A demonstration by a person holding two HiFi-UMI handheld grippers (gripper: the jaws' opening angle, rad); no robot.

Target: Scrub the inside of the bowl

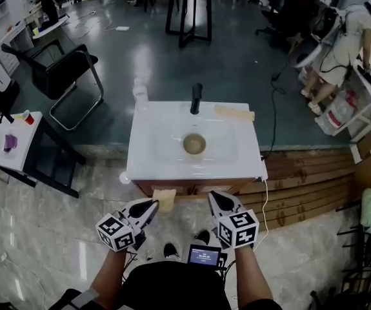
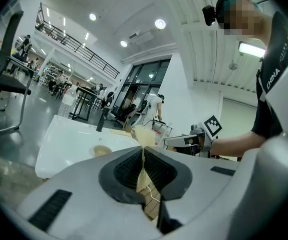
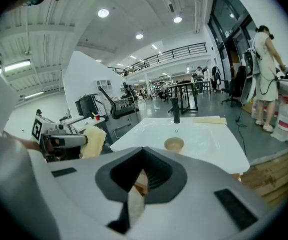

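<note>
A small tan bowl (image 1: 194, 144) sits in the basin of a white sink (image 1: 153, 160), below a black faucet (image 1: 197, 98). The bowl also shows in the left gripper view (image 2: 102, 150) and the right gripper view (image 3: 174, 144). My left gripper (image 1: 154, 204) is shut on a yellow sponge (image 1: 166, 199) just in front of the sink's near edge; the sponge (image 2: 145, 134) sticks up past its jaws. My right gripper (image 1: 215, 199) hangs beside it, jaws together, holding nothing. Both grippers are well short of the bowl. From the right gripper view the left gripper (image 3: 63, 140) and sponge (image 3: 94, 140) appear at left.
A flat tan pad (image 1: 234, 113) lies on the sink's back right corner and a small bottle (image 1: 140, 90) stands at its back left. A black chair (image 1: 69, 70) and white side table (image 1: 11, 141) are at left. Wooden decking (image 1: 308, 173) and a person (image 1: 340, 50) are at right.
</note>
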